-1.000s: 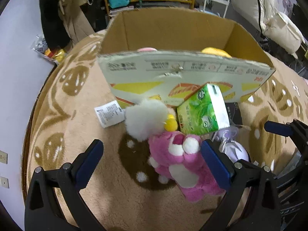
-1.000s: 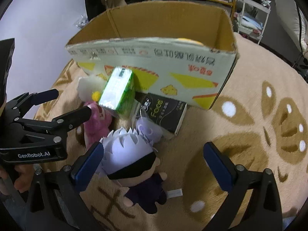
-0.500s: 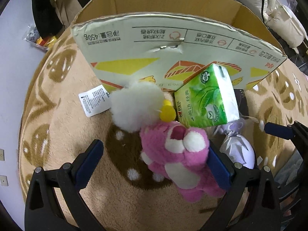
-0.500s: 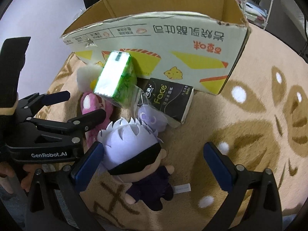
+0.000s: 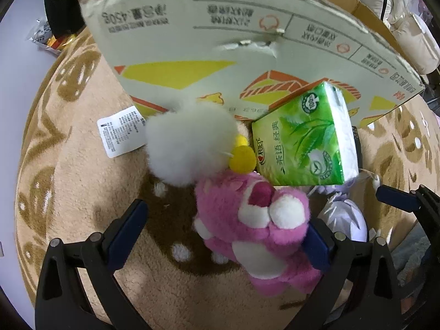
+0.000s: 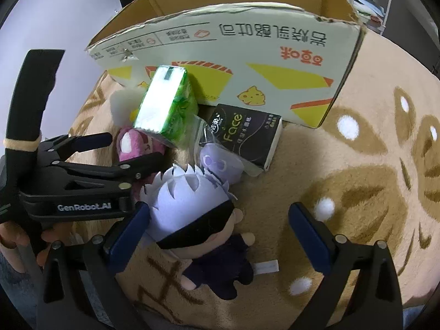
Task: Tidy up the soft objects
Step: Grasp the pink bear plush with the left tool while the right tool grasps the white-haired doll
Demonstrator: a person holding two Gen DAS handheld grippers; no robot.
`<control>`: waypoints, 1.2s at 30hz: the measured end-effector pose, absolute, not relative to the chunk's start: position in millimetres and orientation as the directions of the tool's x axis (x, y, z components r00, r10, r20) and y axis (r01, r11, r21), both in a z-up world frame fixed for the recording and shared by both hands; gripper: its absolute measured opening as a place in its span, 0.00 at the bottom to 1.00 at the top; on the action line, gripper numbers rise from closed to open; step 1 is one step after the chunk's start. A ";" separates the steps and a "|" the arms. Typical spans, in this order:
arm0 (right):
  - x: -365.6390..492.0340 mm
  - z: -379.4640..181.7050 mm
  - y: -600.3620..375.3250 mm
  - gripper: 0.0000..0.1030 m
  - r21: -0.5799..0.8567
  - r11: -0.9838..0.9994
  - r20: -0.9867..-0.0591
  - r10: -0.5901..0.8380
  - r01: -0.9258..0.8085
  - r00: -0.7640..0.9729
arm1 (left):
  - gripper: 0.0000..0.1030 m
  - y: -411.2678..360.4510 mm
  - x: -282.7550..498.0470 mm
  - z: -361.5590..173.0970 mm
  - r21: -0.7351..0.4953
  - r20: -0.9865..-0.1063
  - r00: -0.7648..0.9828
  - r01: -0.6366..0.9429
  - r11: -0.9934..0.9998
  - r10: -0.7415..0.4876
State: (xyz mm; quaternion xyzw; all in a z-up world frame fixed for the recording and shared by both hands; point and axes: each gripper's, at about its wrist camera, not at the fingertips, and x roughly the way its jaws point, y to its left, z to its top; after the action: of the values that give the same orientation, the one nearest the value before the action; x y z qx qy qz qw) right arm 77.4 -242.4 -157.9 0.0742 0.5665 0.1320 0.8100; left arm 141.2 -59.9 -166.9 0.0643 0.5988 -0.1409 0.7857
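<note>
Now, by label:
Left hand-held gripper: jaws wide apart, gripping nothing; the pink plush toy lies between them, against the right finger.
Right hand-held gripper: jaws wide apart, holding nothing; the white-haired doll lies between them, nearer the left finger.
Writing: "GenRobot.AI" on the left tool's body; "Face" on the black tissue pack; "450g" upside down on the cardboard box.
Ahead of the left fingers: white fluffy toy with its printed tag, green tissue pack leaning on the box.
Underneath: tan patterned rug.
In the way: the box wall just beyond the toys.
</note>
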 end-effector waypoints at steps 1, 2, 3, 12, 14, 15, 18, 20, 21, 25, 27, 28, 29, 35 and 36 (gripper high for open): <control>77.2 -158.1 -241.6 1.00 0.269 0.954 -0.899 0.299 -0.134 0.320 | 0.92 -60.4 142.4 -169.7 -0.077 -0.961 0.231 0.301 0.951 -0.150; 77.9 -158.8 -238.1 1.00 0.269 0.954 -0.900 0.298 -0.134 0.319 | 0.89 -60.4 144.1 -172.2 -0.085 -0.963 0.221 0.300 0.950 -0.156; 78.1 -159.4 -237.1 1.00 0.269 0.953 -0.901 0.300 -0.137 0.315 | 0.88 -60.3 144.9 -173.6 -0.088 -0.963 0.218 0.296 0.951 -0.157; 84.7 -170.6 -230.1 1.00 0.312 0.941 -0.909 0.337 -0.133 0.246 | 0.65 -75.3 135.5 -170.9 -0.062 -0.960 0.236 0.337 0.939 -0.148; 85.4 -174.5 -228.8 0.96 0.327 0.935 -0.907 0.351 -0.135 0.232 | 0.59 -79.7 131.4 -167.8 -0.063 -0.959 0.239 0.345 0.937 -0.153; 85.8 -175.4 -228.0 0.89 0.352 0.926 -0.900 0.376 -0.138 0.223 | 0.58 -80.7 130.8 -166.3 -0.065 -0.958 0.240 0.346 0.936 -0.155; 84.5 -174.1 -226.0 0.79 0.376 0.914 -0.888 0.402 -0.152 0.222 | 0.55 -80.5 129.1 -163.2 -0.072 -0.956 0.245 0.344 0.936 -0.163; 83.2 -172.0 -224.7 0.73 0.382 0.910 -0.883 0.412 -0.163 0.227 | 0.54 -76.9 126.7 -158.7 -0.073 -0.954 0.249 0.344 0.936 -0.166; 82.6 -171.0 -223.1 0.69 0.384 0.908 -0.881 0.414 -0.167 0.229 | 0.54 -75.8 126.1 -157.4 -0.072 -0.953 0.252 0.344 0.936 -0.166; 81.4 -170.5 -219.9 0.67 0.376 0.910 -0.882 0.410 -0.175 0.235 | 0.53 -71.5 124.4 -155.3 -0.070 -0.951 0.261 0.340 0.938 -0.165; 82.8 -171.1 -219.2 0.66 0.374 0.911 -0.881 0.407 -0.175 0.239 | 0.53 -68.2 125.0 -152.5 -0.062 -0.950 0.270 0.335 0.940 -0.159; 82.6 -169.7 -219.1 0.66 0.372 0.911 -0.881 0.406 -0.176 0.242 | 0.53 -67.3 122.9 -149.8 -0.061 -0.949 0.274 0.333 0.941 -0.158; 81.7 -167.3 -220.9 0.66 0.365 0.914 -0.882 0.400 -0.177 0.250 | 0.53 -66.8 122.0 -145.2 -0.060 -0.948 0.278 0.330 0.942 -0.157; 81.0 -157.3 -230.0 0.65 0.351 0.926 -0.879 0.376 -0.137 0.293 | 0.53 -58.5 110.0 -136.3 -0.061 -0.932 0.324 0.308 0.949 -0.165; 80.8 -155.6 -231.7 0.65 0.347 0.929 -0.878 0.370 -0.130 0.303 | 0.53 -57.2 106.5 -133.5 -0.055 -0.927 0.338 0.309 0.949 -0.164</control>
State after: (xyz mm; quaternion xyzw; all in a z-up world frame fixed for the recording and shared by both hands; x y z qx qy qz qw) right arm 80.8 -231.7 -155.6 0.1056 0.5692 0.1563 0.8003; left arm 106.5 -57.2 -133.5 0.0653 0.5569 -0.1449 0.8152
